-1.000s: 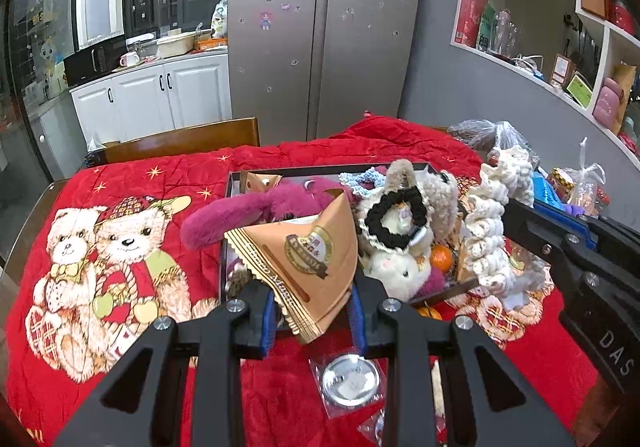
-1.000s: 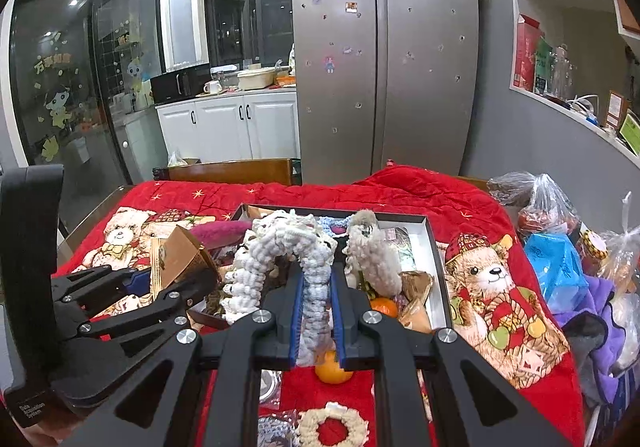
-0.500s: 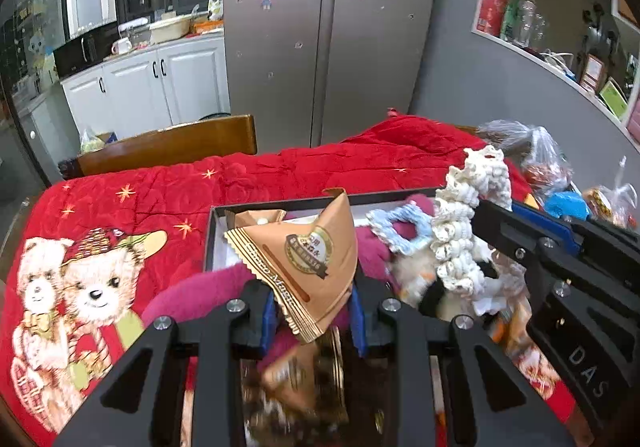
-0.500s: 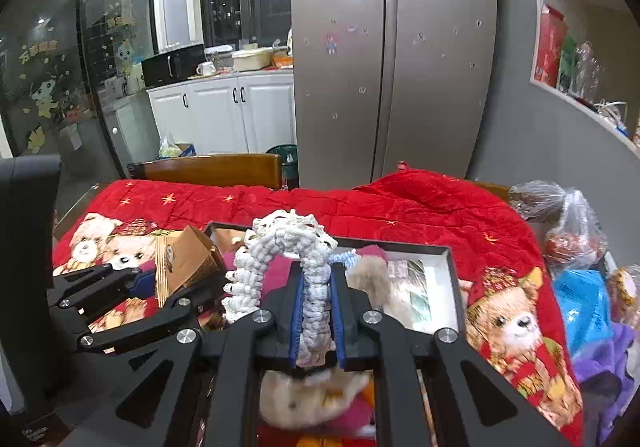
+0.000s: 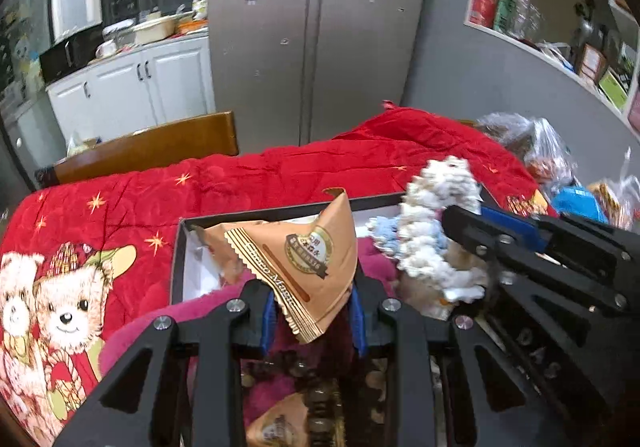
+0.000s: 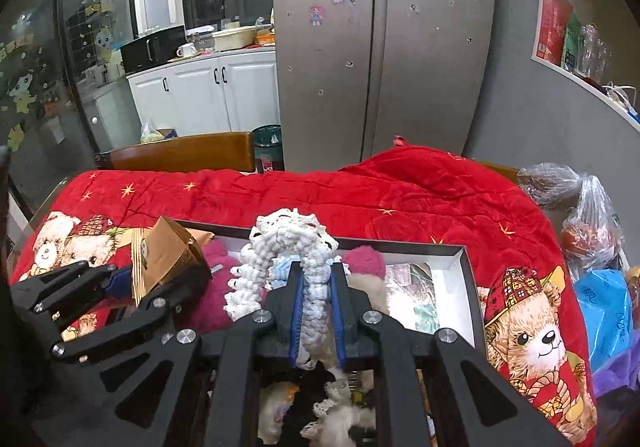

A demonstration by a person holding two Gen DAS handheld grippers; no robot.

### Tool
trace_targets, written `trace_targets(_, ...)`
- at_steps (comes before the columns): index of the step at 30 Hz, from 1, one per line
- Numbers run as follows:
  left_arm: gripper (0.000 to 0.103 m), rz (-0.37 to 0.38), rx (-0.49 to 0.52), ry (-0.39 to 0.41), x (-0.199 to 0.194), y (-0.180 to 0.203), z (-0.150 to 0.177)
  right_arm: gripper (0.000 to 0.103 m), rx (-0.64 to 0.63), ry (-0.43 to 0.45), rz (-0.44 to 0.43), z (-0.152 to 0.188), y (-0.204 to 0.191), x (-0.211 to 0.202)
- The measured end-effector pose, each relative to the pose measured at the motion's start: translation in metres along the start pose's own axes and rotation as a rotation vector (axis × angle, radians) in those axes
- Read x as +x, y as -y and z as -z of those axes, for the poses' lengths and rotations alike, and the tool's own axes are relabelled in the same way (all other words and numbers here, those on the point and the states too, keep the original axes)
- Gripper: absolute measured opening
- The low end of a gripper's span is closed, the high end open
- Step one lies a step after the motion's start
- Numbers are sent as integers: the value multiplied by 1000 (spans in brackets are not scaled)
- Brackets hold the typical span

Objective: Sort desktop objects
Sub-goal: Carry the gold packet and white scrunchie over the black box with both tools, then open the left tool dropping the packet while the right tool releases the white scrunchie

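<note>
A: Packet (image 5: 308, 259): tan foil, triangular, crimped sawtooth edges, round gold-and-green seal, brown script along one side. Where is it?

B: Between the blue pads (image 5: 267, 321) of the left claw (image 5: 314, 323), pinched at its lower corner and held above the box (image 5: 178, 247).

A: Box?

B: Shallow, rectangular, dark rim, white lining. It sits on a red quilt (image 6: 400, 187), plush and creased, printed with gold stars and teddy bears, spread over the surface.

A: Second item?

B: Crochet ring (image 6: 288, 247): white yarn, knobbly and ruffled, arched in a loop. The right claw (image 6: 316, 319) is closed narrowly on one strand of it, blue pads pressing both sides, above the box.

A: Box contents?

B: Magenta plush (image 5: 372, 259), soft, fuzzy. A pale blue crochet piece (image 5: 382, 233) just behind the white ring. A second tan packet (image 5: 280, 423) low in the left view, below the claw. Cream furry items (image 6: 340, 419) under the right claw, blurred.

A: Claw spacing?

B: Side by side over the box, apart. Each shows in the other's view.

A: Surroundings?

B: Steel two-door fridge (image 6: 380, 47) with small magnets, white cabinets (image 6: 208, 95), a wooden chair back (image 6: 180, 157) behind the surface, clear plastic bags (image 6: 588, 223) at the right edge.
</note>
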State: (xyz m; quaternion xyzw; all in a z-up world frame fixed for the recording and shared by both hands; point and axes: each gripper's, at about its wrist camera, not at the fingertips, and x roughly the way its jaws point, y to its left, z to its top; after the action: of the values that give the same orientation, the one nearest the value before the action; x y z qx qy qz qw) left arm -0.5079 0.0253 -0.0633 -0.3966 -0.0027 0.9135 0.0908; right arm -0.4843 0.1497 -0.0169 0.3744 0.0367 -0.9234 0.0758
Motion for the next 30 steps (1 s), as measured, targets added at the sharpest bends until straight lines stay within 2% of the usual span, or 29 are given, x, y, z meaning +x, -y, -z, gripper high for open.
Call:
trace_targets(16, 31, 41, -27, -6, -6, -3, 1, 14, -28, -3, -14, 0, -5, 0)
trace_targets(19, 38, 38, -28, -9, -7, -3, 0, 14, -17, 2, -22, 0, -3, -1)
trace_targets(23, 58, -1, -50, -5, -10, -10, -2, 16, -22, 16, -9, -2, -3, -4)
trace_targets(26, 70, -1, -91, 19, -16, -21, -3, 33, 8, 20, 2, -4, 4, -6)
trace_targets(27, 74, 7, -105, 27, -19, -25, -4, 44, 31, 26, -5, -5, 9, -8)
trace_targets(28, 75, 12, -113, 31, -21, -27, -5, 55, 47, 24, -6, -6, 13, -9)
trace_targets(30, 76, 25, -122, 44, -25, -29, -7, 64, 82, 32, -17, -7, 21, -12)
